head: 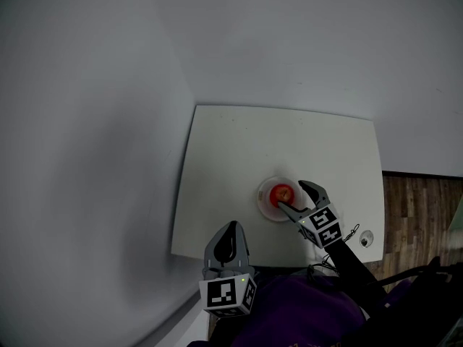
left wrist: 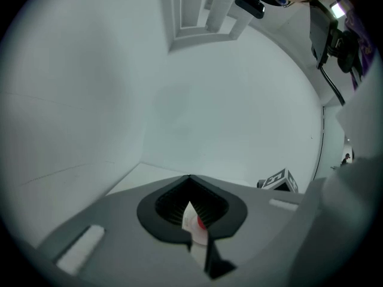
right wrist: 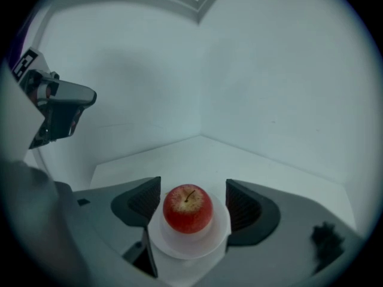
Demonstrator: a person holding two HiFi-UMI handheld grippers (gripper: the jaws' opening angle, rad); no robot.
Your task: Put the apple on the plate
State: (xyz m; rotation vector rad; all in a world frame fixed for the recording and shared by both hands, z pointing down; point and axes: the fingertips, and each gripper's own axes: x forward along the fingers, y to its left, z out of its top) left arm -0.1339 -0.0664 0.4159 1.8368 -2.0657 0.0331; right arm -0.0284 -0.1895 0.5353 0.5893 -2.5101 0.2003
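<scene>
I see the apple (right wrist: 188, 208) sitting on the plate (right wrist: 179, 251) on the table (head: 239, 143); my right gripper (head: 291, 194) is released, jaws flanking it at three and nine o'clock; my left gripper (head: 230, 230), clenched, hangs at the plate's seven o'clock.

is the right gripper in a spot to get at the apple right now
Probably yes. The jaws of the right gripper stand open on either side of the apple, which sits on the white plate, and nothing lies between them and it.
</scene>
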